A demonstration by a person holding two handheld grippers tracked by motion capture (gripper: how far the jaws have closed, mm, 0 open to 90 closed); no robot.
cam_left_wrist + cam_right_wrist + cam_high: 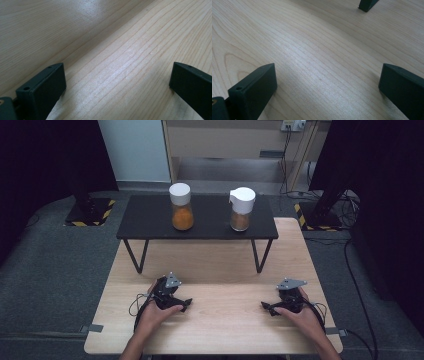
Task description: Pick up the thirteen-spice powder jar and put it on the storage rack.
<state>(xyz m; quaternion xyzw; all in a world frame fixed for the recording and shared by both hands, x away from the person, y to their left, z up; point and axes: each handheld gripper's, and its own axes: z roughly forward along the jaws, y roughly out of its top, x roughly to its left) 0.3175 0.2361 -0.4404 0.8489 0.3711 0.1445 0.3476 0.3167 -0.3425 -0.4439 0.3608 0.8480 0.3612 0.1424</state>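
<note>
No words, brand names or numbers can be read anywhere. The two jars [181, 206] [241, 209] on the black shelf [150, 220] carry no label that can be made out. The only sign-like marking is the yellow-and-black hazard striping on the base plates [90, 212] [320, 217] standing on the floor at either side, and it bears no lettering.

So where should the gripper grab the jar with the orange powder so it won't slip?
Probably around the glass body of the orange-powder jar, just under its white cap, coming in level from the front. It stands upright on the black shelf, the front is open, and the second jar stands well apart. The left gripper is nearer and its jaws are open.
</note>
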